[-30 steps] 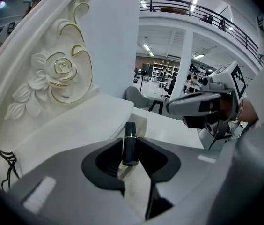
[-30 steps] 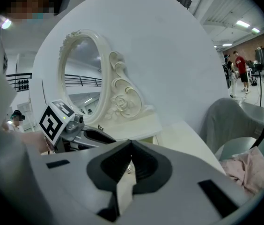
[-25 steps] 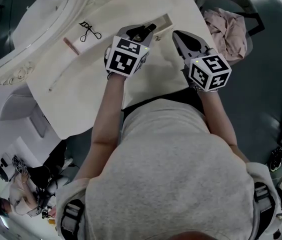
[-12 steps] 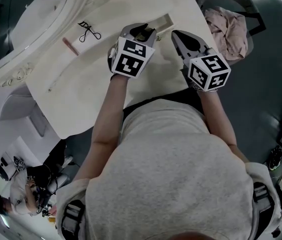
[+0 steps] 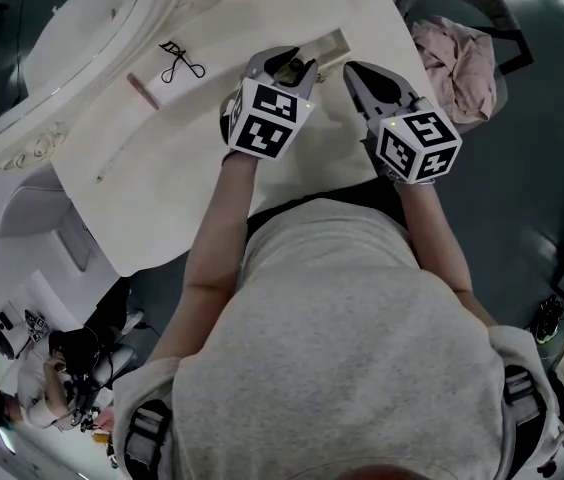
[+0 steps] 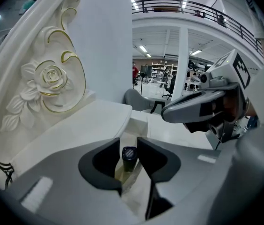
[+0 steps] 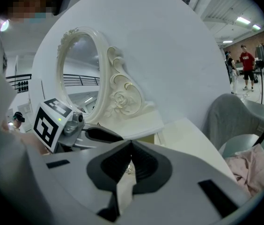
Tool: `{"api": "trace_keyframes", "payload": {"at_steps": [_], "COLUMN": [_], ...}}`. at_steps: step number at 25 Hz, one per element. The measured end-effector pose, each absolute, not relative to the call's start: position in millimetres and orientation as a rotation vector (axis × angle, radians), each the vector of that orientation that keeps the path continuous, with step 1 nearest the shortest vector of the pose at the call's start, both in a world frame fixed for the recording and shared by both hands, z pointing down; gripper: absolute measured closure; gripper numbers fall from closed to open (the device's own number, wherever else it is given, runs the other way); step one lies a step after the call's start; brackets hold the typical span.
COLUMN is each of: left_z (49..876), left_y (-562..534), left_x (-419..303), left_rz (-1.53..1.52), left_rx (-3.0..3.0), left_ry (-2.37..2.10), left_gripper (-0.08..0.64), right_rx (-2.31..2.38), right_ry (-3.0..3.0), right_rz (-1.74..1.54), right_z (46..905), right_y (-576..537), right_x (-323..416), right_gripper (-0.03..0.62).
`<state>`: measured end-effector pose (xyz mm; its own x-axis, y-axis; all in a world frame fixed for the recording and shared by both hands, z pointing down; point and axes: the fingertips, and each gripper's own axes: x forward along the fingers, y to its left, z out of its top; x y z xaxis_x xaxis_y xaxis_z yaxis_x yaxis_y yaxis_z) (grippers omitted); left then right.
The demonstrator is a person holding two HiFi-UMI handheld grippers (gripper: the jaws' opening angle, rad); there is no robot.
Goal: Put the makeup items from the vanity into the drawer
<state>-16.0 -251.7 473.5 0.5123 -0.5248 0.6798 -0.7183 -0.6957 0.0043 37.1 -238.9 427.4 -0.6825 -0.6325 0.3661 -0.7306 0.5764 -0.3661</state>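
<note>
Nothing legible — no text, brand, number or sign can be read

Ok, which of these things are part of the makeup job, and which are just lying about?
Part of the job:
- black-capped bottle, held in the left gripper
- eyelash curler on the vanity
- pink stick beside it
- open drawer

Just lying about:
- pink cloth on the chair
- mirror
</note>
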Motion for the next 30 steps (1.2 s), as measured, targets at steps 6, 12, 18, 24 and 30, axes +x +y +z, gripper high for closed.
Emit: {"api": "trace_keyframes", "payload": {"at_steps": [6,12,18,24,30], "left_z": [472.3,470.8,469.1,468.3,467.8], "left_y": [-249.6,-244.0,-238.3,-237.3,-241.4], "left_x": [-20.4,-28.3,-35.5,-37.1,-28.3], "left_rz": [0.994,1.003,0.998,1.004,1.02], "left_rx": [2.477,2.46,2.448,2.449,2.499], "left_ry": [-1.057,-1.064,-1.069,-1.067,-1.022], "left_gripper": [0.454,0.454,0.454,0.456,0.466], "right_rx": [1.152,1.159,1.161,1.161,1.168], "right_ry": [-2.613,-2.612,-2.615,-2.617,-2.617], "right_rz": [0.742,0.743,0.736,0.737,0.743], "right_z": [426.0,425.9,424.9,424.1,424.2], "right_y": [-237.5,-235.7,-235.3,-234.6,-234.2], "right_x": [38.6,40.4,39.8,39.8,41.5], "right_gripper": [0.584,0.584,0.584,0.584,0.584]}}
